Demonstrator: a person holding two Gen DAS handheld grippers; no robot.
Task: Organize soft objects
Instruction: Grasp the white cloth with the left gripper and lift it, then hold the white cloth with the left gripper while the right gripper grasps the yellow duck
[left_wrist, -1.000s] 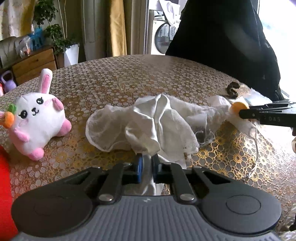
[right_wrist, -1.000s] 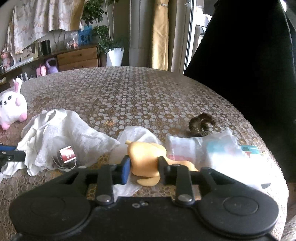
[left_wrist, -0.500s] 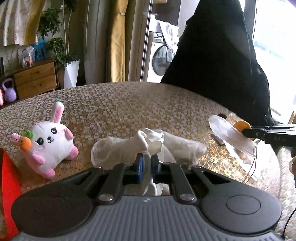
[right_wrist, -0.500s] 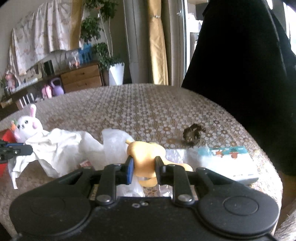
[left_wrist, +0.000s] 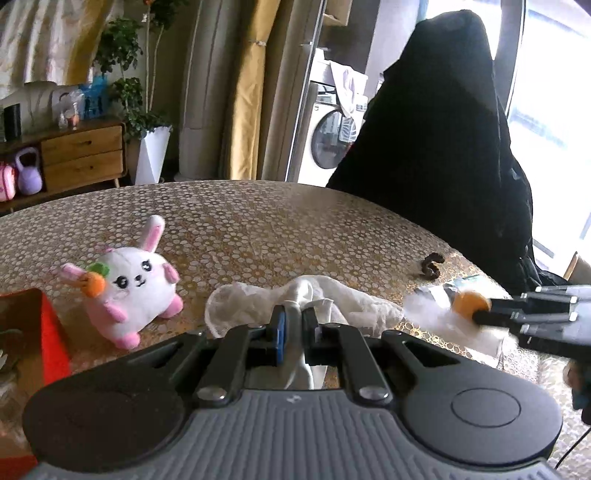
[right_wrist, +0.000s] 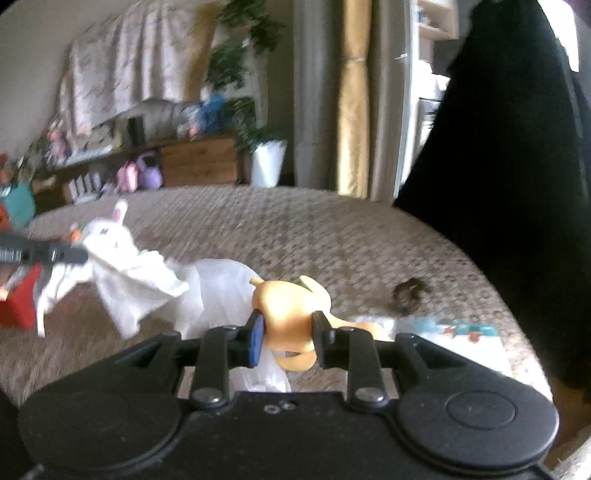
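My left gripper (left_wrist: 293, 326) is shut on a white cloth (left_wrist: 332, 299) and holds it lifted above the table; the cloth also hangs at the left of the right wrist view (right_wrist: 125, 273). My right gripper (right_wrist: 288, 326) is shut on a soft orange toy (right_wrist: 291, 306) in a clear plastic bag (right_wrist: 218, 291), raised off the table. The orange toy shows at the right of the left wrist view (left_wrist: 469, 302). A white and pink plush bunny (left_wrist: 129, 284) with a carrot sits on the table to the left.
A round table with a gold patterned cover (left_wrist: 258, 229). A red box (left_wrist: 51, 336) stands at the left edge. A dark hair scrunchie (left_wrist: 430, 266) and a flat blue and white packet (right_wrist: 454, 328) lie at the right. A person in black (left_wrist: 443, 147) stands behind.
Both grippers have risen away from the table with their loads. The cloth has come up off the table and the bagged orange toy has lifted clear.
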